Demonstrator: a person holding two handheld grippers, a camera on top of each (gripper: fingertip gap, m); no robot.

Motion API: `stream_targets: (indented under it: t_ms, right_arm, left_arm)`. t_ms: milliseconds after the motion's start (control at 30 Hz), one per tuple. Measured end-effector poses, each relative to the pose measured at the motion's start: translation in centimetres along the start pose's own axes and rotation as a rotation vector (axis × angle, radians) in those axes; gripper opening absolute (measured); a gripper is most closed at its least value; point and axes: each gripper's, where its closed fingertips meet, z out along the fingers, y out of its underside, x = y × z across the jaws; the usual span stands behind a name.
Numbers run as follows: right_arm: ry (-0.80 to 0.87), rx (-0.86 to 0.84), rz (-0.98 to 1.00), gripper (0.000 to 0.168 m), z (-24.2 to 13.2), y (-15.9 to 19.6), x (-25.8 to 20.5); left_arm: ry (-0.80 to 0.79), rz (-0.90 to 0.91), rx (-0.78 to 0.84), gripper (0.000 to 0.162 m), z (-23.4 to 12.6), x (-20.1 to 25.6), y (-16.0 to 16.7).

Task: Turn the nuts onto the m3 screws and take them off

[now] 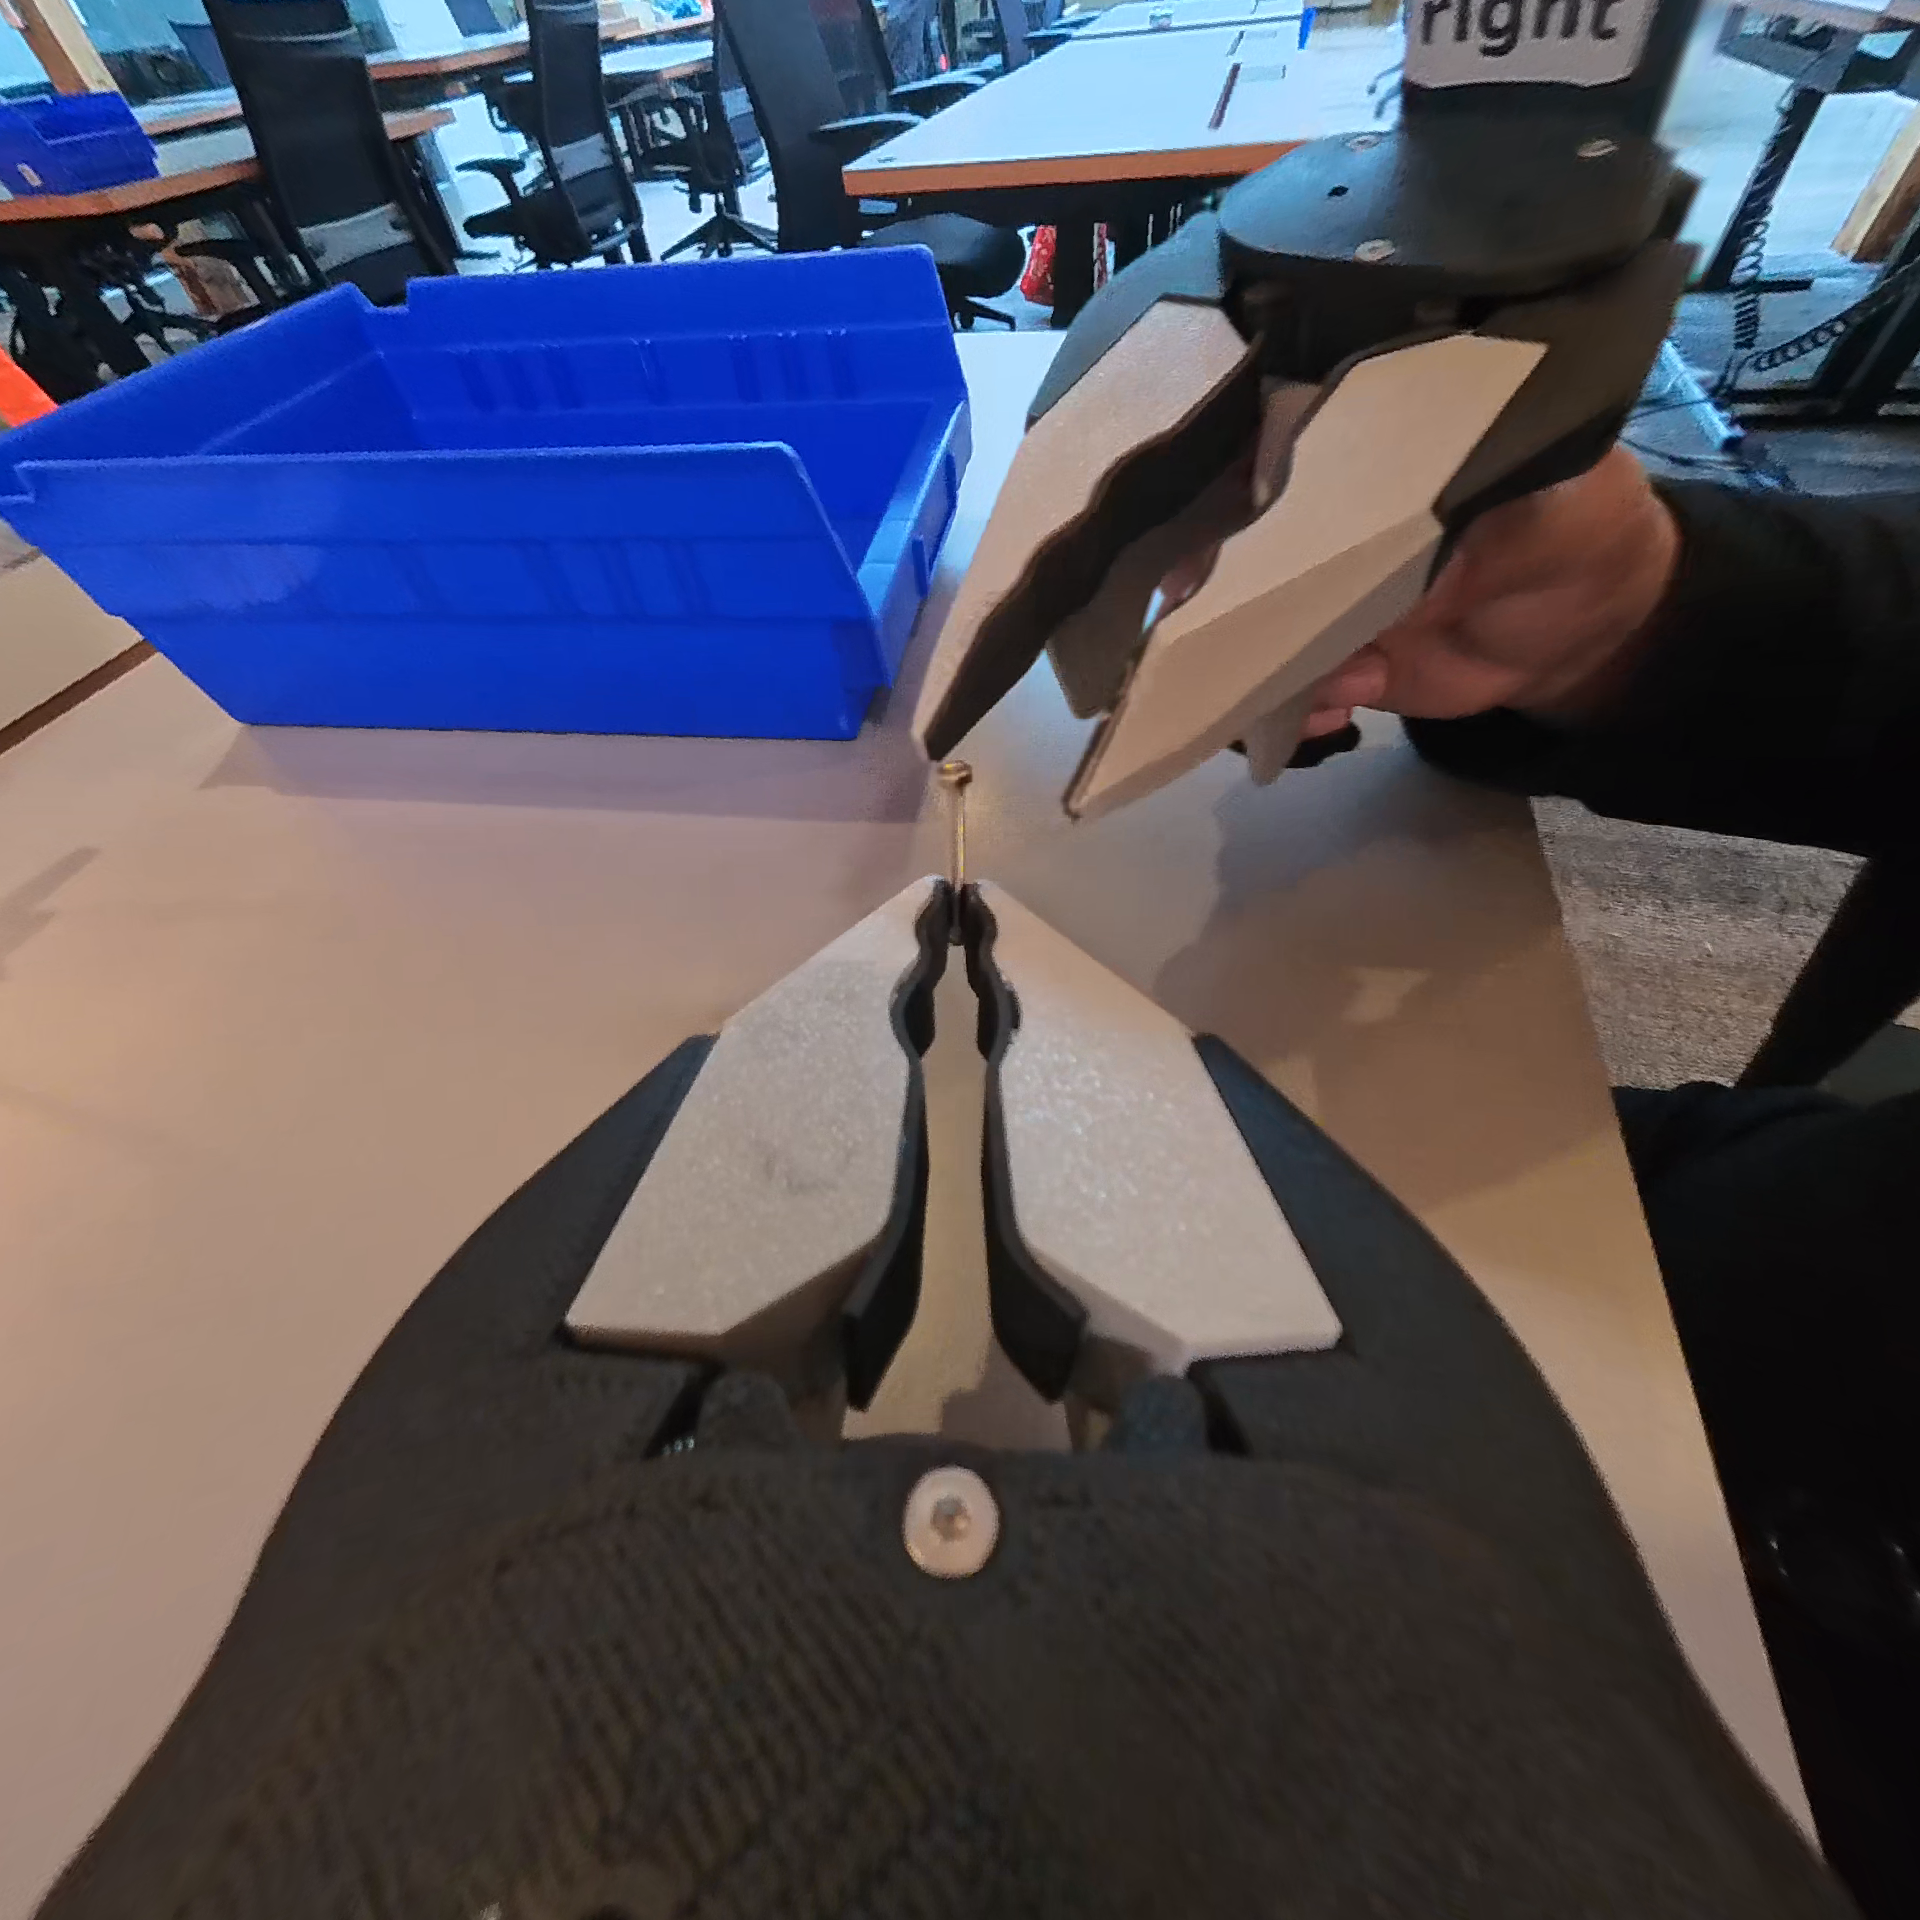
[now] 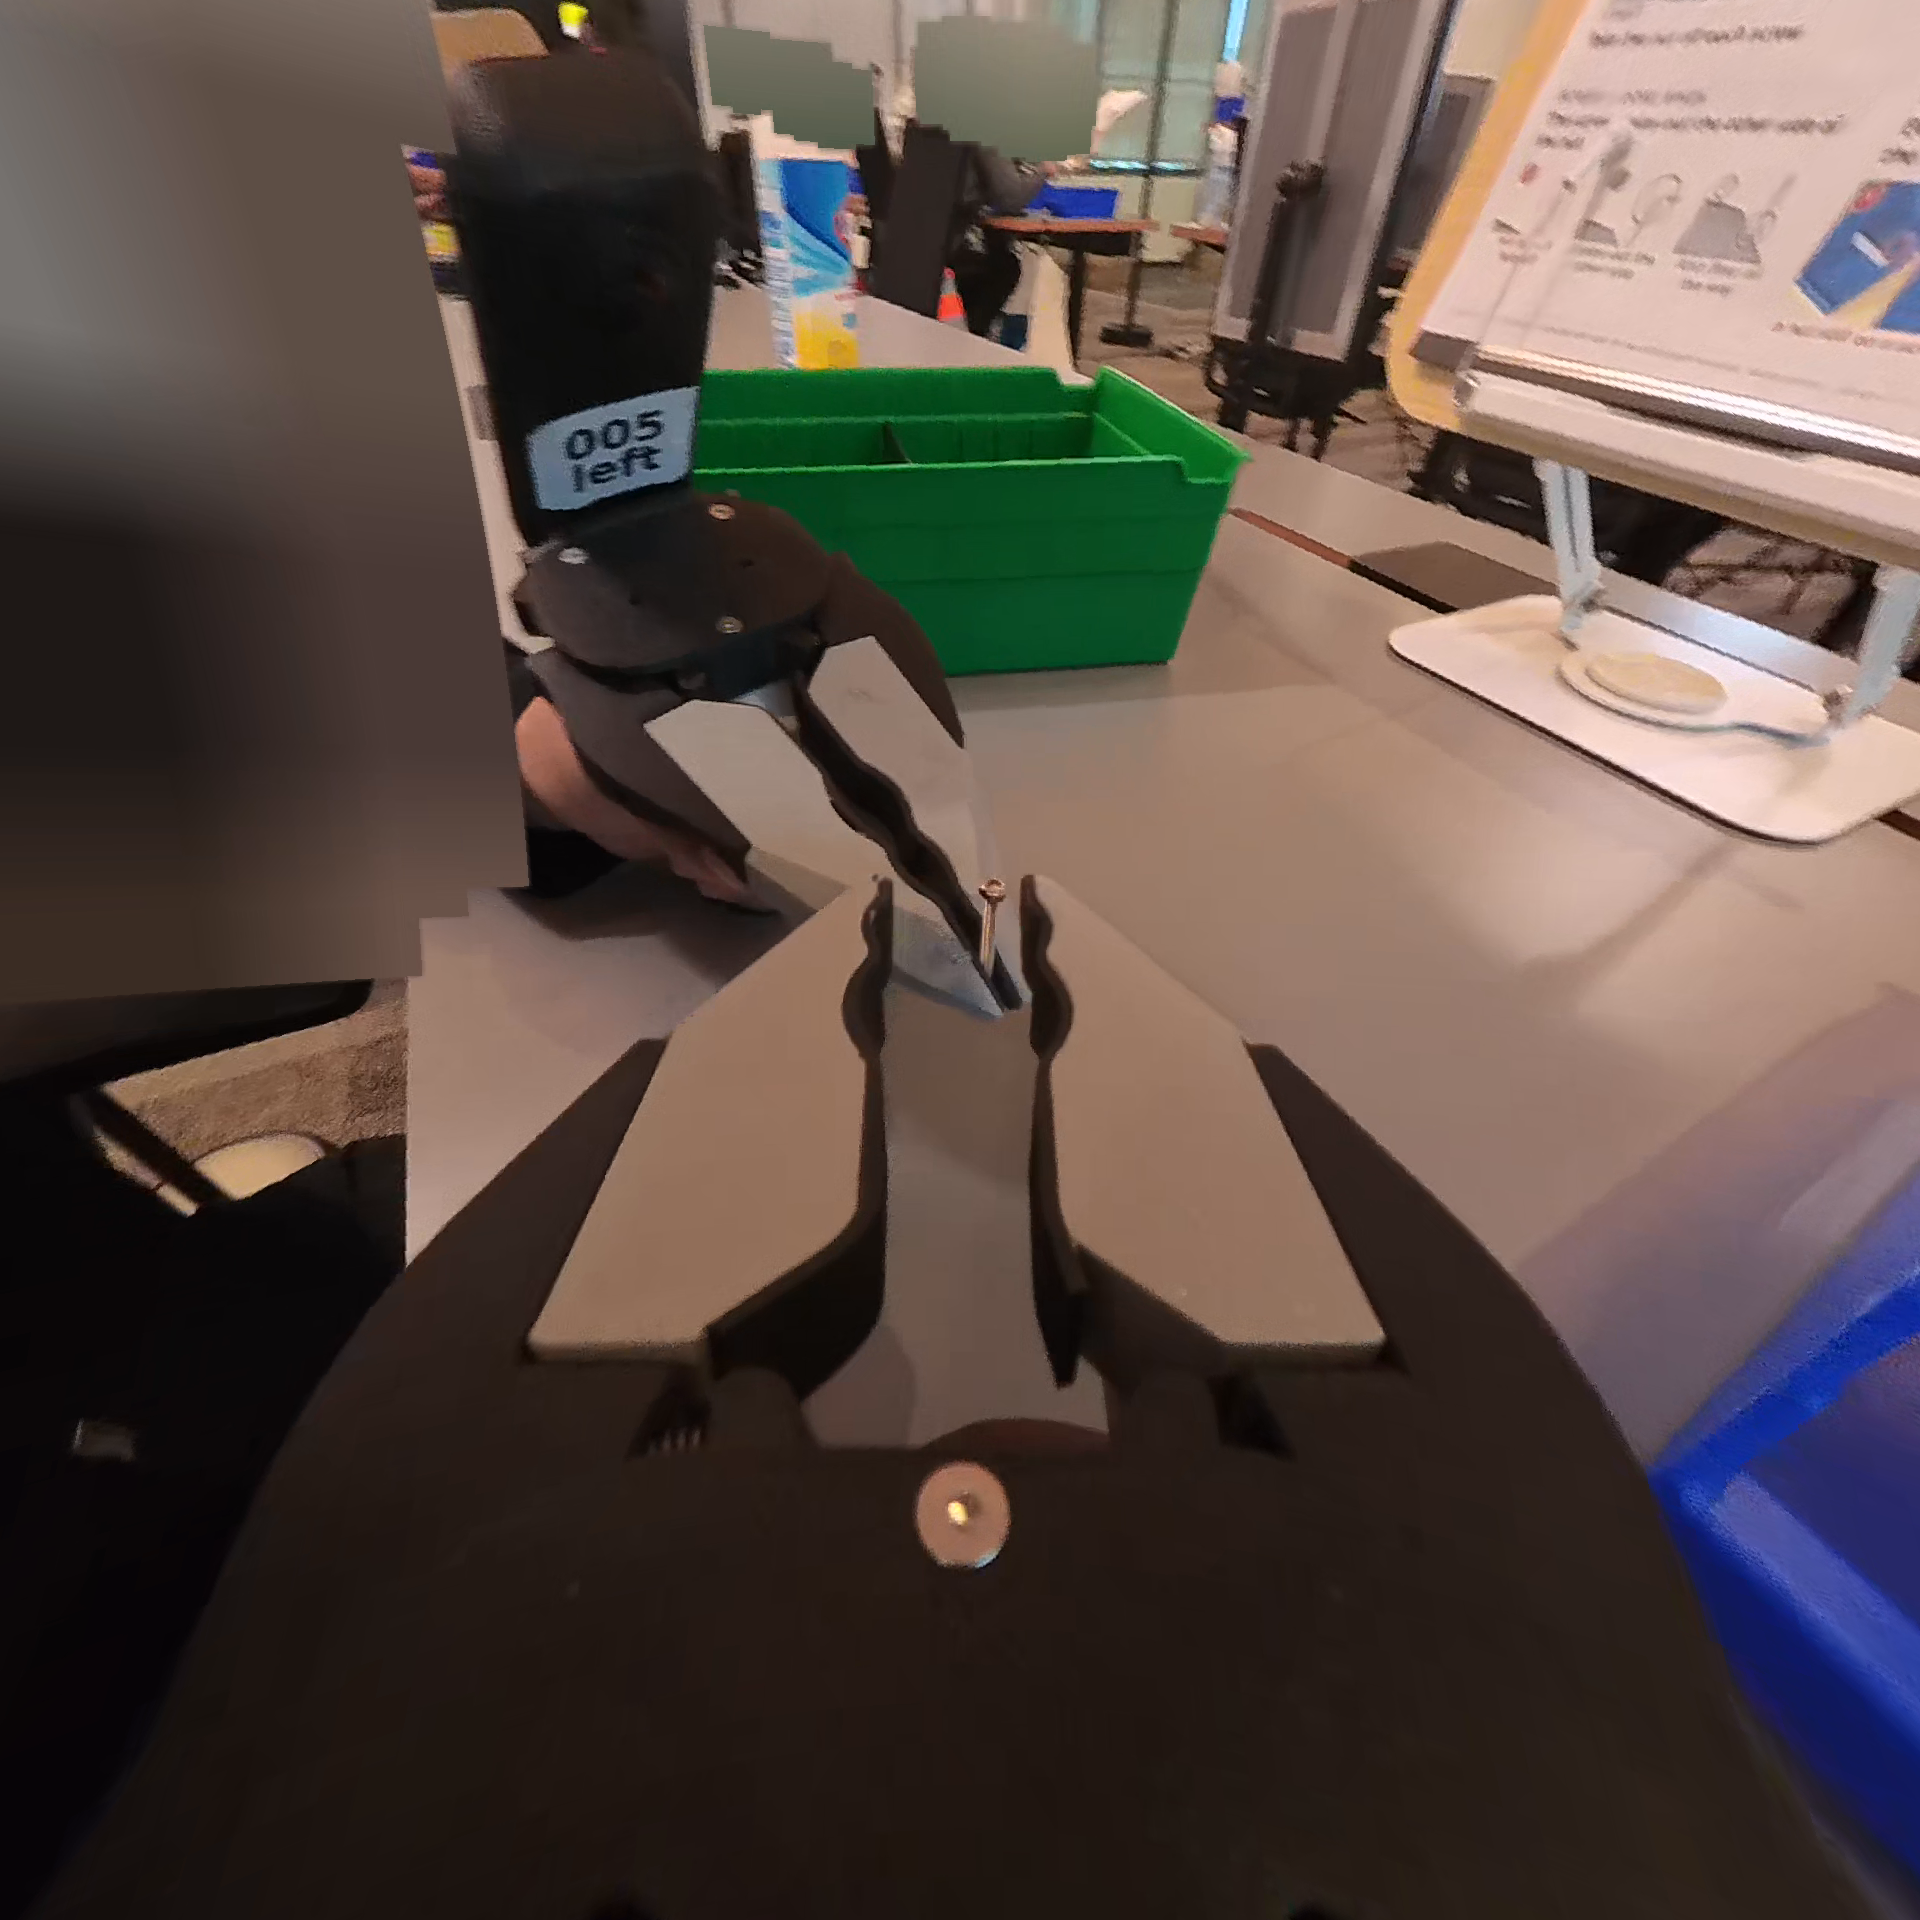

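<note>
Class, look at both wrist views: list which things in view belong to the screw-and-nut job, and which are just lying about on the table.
In the job:
- screw, clamped upright
- nut at the screw's top
- left hand-held gripper
- right hand-held gripper, open beside it

Lying about:
- blue bin
- green bin
- instruction stand
- spray can

Bare grey tabletop [image 1: 416,987]: open before the blue plastic bin [image 1: 499,540]; green plastic bin [image 2: 966,540] and white document stand [image 2: 1662,707] obstruct beyond.

Bin [image 1: 499,582]: solid blue. Second bin [image 2: 966,520]: solid green. Table [image 1: 416,935]: plain pale grey. Screw [image 1: 958,821], near the blue bin's corner: brass-toned metal. Grippers [image 1: 954,904] [image 2: 956,914]: black ribbed bodies, light grey finger plates, black wavy inner edges.
</note>
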Motion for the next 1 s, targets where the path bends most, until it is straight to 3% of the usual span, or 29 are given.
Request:
stream_targets:
  t_ms: [367, 600, 1000]
  right_arm:
    - [-0.330, 0.093, -0.006, 0.024, 0.0, -1.4, -1.8]
    - [-0.380, 0.071, -0.027, 0.016, 0.2, -0.8, -2.7]
    - [-0.329, 0.086, -0.039, 0.007, -0.7, -0.8, -1.9]
  left_arm:
    - [0.098, 0.037, 0.064, 0.000, -0.3, 1.7, -0.9]
    - [0.128, 0.056, 0.086, 0.000, -0.4, 2.5, -1.2]
    - [0.122, 0.064, 0.086, 0.000, -0.4, 2.5, -1.2]
